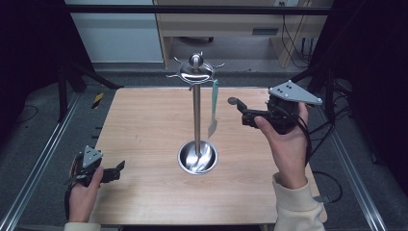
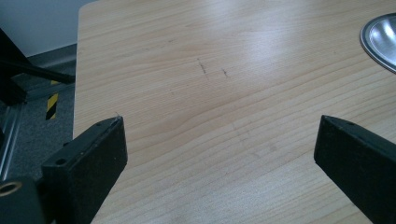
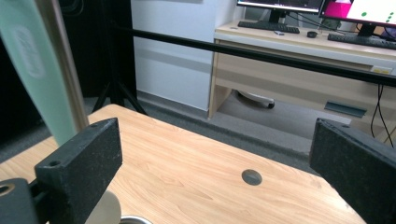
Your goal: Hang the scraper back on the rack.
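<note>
Pale, fine-grained wood makes up the square table (image 1: 144, 192) in front of you, its matte top scuffed with a few faint dark scratches in the left gripper view. Beyond the far edge runs a black horizontal bar (image 1: 192, 8), and behind it sits a light wooden desk (image 3: 299, 51) carrying keyboards and monitors.

At the table's middle stands a polished steel utensil stand (image 1: 197, 115): a slim upright pole rising from a round, dished, mirror-bright base (image 1: 197, 157) to a domed cap with a ball knob and thin curved hooks. From a hook on its right side hangs a mint-green spatula (image 1: 213, 108) with a smooth handle and a pale flat blade, dangling beside the pole and clear of the base.

Your left gripper (image 1: 118, 169) sits low near the table's front left corner, well apart from the stand. Its blocky black jaws are spread wide with bare wood between them, and only the rim of the base shows at the upper right of its own view.

Your right gripper (image 1: 239, 107) is held up off the table to the right of the stand, near the spatula but not touching it. Its rough-textured jaws stand wide apart with nothing between them; the spatula handle and pole show just past the left jaw in the right gripper view.
</note>
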Tool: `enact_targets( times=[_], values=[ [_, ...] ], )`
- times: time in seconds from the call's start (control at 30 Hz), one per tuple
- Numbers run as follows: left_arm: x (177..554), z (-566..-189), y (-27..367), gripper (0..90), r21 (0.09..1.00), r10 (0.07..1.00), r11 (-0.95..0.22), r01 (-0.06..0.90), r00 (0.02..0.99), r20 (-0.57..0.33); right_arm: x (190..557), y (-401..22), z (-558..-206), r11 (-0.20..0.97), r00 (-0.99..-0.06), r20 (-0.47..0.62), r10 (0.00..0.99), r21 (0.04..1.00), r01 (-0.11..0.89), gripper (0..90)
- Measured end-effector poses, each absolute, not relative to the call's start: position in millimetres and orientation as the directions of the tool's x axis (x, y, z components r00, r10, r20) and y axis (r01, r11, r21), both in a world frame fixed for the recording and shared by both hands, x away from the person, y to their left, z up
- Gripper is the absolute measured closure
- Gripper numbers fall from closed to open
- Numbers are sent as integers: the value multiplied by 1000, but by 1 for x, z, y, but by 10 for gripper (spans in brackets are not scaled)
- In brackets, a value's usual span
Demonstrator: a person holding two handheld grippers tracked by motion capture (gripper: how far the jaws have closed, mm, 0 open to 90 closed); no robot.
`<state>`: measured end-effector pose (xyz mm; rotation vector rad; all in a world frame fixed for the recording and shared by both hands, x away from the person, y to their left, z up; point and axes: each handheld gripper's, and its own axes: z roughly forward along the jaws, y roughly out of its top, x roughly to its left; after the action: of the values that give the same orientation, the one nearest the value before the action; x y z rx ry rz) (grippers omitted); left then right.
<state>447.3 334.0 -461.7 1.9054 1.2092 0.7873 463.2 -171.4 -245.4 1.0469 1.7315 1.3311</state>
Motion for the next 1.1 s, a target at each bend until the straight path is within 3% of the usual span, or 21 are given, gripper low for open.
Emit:
enact_targets(
  times=[1.1],
  values=[
    [447,-460,338,23,837,925,-296,461,356,131,490,-201,-302,128,-293,-47,955,955,266,65]
  ],
)
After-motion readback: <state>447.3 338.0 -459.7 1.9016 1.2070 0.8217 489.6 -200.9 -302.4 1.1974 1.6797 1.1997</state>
